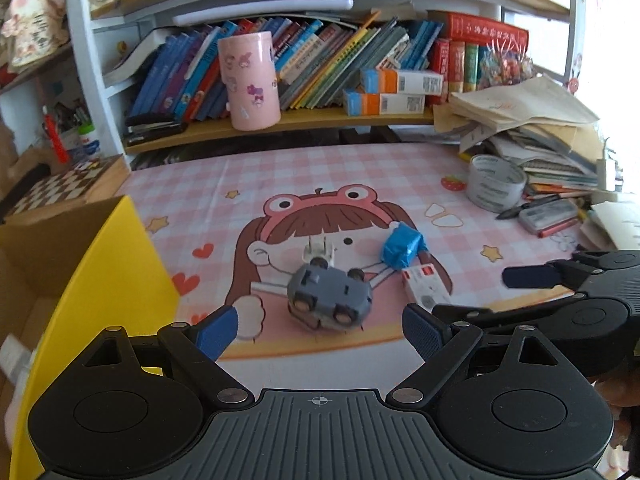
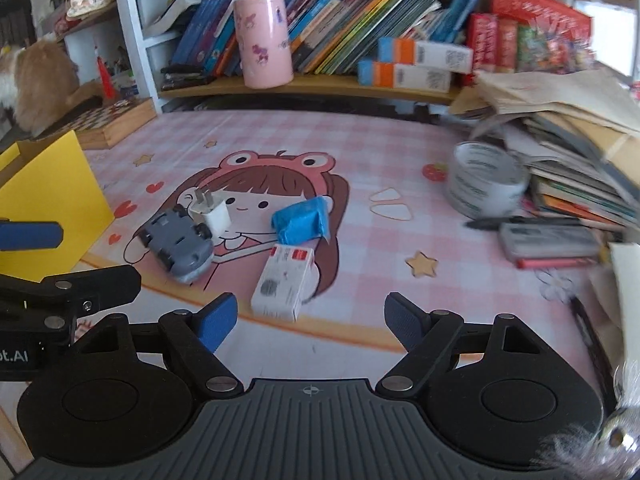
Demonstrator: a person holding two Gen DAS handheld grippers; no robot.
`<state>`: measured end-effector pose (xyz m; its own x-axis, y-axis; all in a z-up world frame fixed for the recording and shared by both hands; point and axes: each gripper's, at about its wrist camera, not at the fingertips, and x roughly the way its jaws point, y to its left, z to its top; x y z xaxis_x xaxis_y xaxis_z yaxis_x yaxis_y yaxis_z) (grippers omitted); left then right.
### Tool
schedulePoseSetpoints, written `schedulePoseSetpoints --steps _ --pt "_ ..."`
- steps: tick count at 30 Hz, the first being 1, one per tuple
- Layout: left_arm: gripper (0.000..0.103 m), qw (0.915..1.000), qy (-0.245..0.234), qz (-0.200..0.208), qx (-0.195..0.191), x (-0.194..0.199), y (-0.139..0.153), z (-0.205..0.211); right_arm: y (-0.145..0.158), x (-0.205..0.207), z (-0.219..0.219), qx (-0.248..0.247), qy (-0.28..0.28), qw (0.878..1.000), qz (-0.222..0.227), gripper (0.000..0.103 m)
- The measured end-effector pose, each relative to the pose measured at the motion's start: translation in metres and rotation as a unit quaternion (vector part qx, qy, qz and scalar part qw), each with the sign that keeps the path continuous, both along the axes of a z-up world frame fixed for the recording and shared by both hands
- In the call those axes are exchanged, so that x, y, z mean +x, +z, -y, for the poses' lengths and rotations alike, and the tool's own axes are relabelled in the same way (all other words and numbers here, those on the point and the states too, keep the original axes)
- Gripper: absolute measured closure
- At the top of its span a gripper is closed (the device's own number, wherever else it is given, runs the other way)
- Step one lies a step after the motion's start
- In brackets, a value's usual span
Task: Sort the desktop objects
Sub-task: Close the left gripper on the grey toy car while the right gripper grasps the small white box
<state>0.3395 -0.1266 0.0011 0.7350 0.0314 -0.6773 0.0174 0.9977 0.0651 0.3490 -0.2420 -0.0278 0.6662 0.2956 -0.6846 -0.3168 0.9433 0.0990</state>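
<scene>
A smooth desk mat (image 1: pixel 360 168) printed with pink checks and a cartoon girl in a frog hat is spread over the desk. Near its middle four small things are gathered. A grey plastic toy car (image 1: pixel 329 297) with rounded corners is tipped onto its side, its little wheels turned outward. A white glossy charger plug (image 2: pixel 211 213) with two metal prongs is set touching the car's far side. A lump wrapped in crinkled blue tape (image 1: pixel 401 249) is seen just beside them, and a flat white cardboard box (image 2: pixel 285 282) with a red patch lies near the blue lump, towards the cameras.

The left gripper (image 1: pixel 320 330) is held above the mat with its ribbed blue pads spread wide and nothing between them; the toy car lies just ahead of the gap. The right gripper (image 2: pixel 310 322) is likewise spread with nothing pinched, the white box lying just ahead of its left pad.

At the left a cardboard carton with a matt yellow flap (image 1: pixel 104 280) is stood open. A roll of grey printed tape (image 2: pixel 484 186), somewhat blurred, rests at the right against a slumped heap of papers and books (image 1: pixel 532 132). On the wooden shelf behind, a pink cylindrical tin (image 1: pixel 250 80) with cartoon stickers is stood upright before a row of leaning books
</scene>
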Motion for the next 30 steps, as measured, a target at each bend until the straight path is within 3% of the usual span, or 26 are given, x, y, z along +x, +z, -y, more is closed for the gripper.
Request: schedulePoseSetpoints --steps 5,9,12,13,14,22,30 --pt "0.012 0.9999 0.003 -0.008 0.011 0.02 -0.003 -0.003 -0.015 0.024 -0.007 -0.001 0.048 0.998 -0.028 0.034" --pt "0.012 0.9999 -0.002 -0.013 0.011 0.025 -0.005 -0.002 -0.022 0.031 -0.017 -0.017 0.068 0.997 -0.017 0.04" --pt "0.012 0.9998 -0.001 -0.016 0.007 0.029 -0.008 0.0 -0.023 0.036 -0.022 -0.035 0.08 0.996 0.0 0.06" --pt "0.012 0.9998 0.0 -0.017 0.002 0.03 -0.009 0.001 -0.023 0.036 -0.023 -0.041 0.085 0.996 0.005 0.074" --pt "0.012 0.9998 0.001 -0.019 0.0 0.032 -0.01 0.001 -0.022 0.037 -0.021 -0.04 0.088 0.995 0.007 0.076" --pt "0.012 0.9992 -0.013 -0.036 0.016 0.046 -0.026 0.01 -0.022 0.033 0.011 -0.037 0.052 0.998 -0.001 0.076" --pt "0.013 0.9968 -0.036 -0.044 0.056 0.057 -0.043 0.017 -0.022 0.021 0.021 -0.04 0.046 0.998 -0.002 0.075"
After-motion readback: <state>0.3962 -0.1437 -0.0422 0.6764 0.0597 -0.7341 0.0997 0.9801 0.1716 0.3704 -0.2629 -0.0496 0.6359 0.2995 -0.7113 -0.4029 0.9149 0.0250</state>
